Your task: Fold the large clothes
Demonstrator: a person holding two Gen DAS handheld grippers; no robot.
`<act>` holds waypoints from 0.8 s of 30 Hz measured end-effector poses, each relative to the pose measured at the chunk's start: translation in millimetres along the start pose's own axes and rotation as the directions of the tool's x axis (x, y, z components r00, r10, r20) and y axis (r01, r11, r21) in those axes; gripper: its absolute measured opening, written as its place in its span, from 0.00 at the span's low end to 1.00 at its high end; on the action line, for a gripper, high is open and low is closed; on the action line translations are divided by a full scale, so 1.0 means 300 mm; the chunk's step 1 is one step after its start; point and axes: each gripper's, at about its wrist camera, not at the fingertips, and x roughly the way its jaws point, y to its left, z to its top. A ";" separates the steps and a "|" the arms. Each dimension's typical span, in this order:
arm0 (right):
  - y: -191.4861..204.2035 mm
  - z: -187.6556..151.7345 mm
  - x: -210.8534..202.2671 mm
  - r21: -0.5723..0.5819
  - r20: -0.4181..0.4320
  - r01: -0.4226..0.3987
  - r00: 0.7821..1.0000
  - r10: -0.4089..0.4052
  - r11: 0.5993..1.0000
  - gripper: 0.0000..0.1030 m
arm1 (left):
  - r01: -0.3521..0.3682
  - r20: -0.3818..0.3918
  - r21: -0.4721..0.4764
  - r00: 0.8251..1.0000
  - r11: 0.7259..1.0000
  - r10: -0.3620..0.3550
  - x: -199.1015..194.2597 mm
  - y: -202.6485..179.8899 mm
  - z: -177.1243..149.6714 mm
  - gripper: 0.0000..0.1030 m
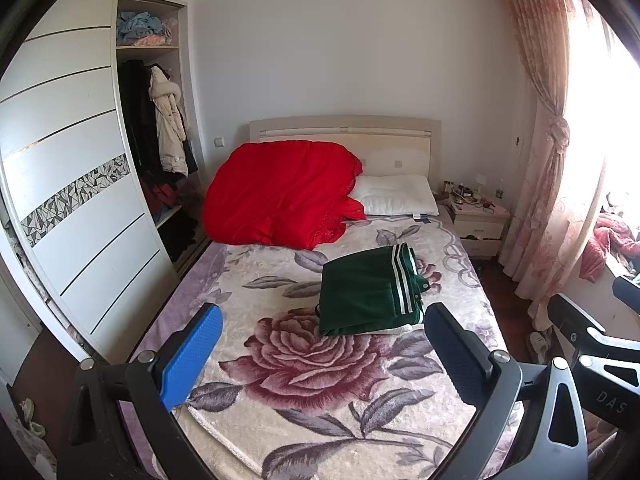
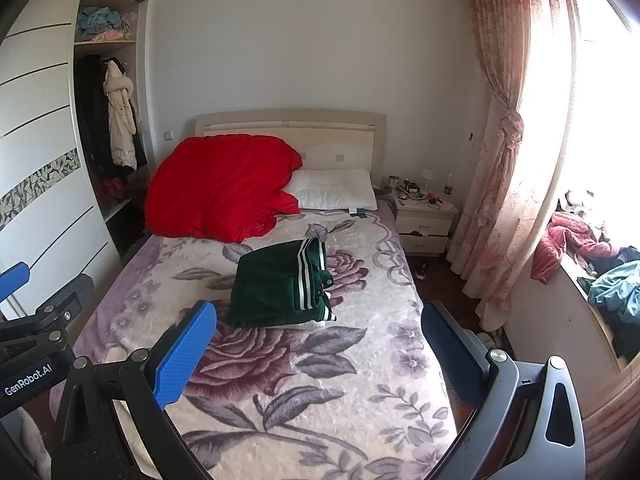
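My left gripper [image 1: 320, 356] is spread wide with nothing between its blue pads, hanging above the foot of the bed [image 1: 340, 420]; my right gripper [image 2: 320, 344] is likewise wide and empty, just beside it, nearer the window side. Beyond both, on the flowered blanket [image 2: 304, 392], lies the green garment [image 2: 280, 288], folded to a thick, neat rectangle of dark velvety cloth with white stripes along its window-side edge. It sits near the middle of the bed, touching nothing but the blanket, with bare blanket all around it and most room toward the foot. Its long axis runs roughly from foot to headboard, tilted slightly. Farther up the bed lie a bunched red quilt [image 1: 280, 192] and a white pillow [image 1: 396, 200] against the headboard.
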 end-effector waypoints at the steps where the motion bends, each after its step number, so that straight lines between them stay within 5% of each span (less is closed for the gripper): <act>1: 0.000 -0.001 0.003 0.000 -0.001 0.000 1.000 0.000 1.000 1.00 | 0.002 0.000 0.002 1.000 1.000 -0.002 -0.001 -0.004 -0.003 1.00; 24: -0.011 -0.015 0.027 -0.012 -0.002 -0.021 1.000 0.021 1.000 1.00 | -0.015 0.003 0.004 1.000 1.000 0.015 -0.013 0.044 -0.010 1.00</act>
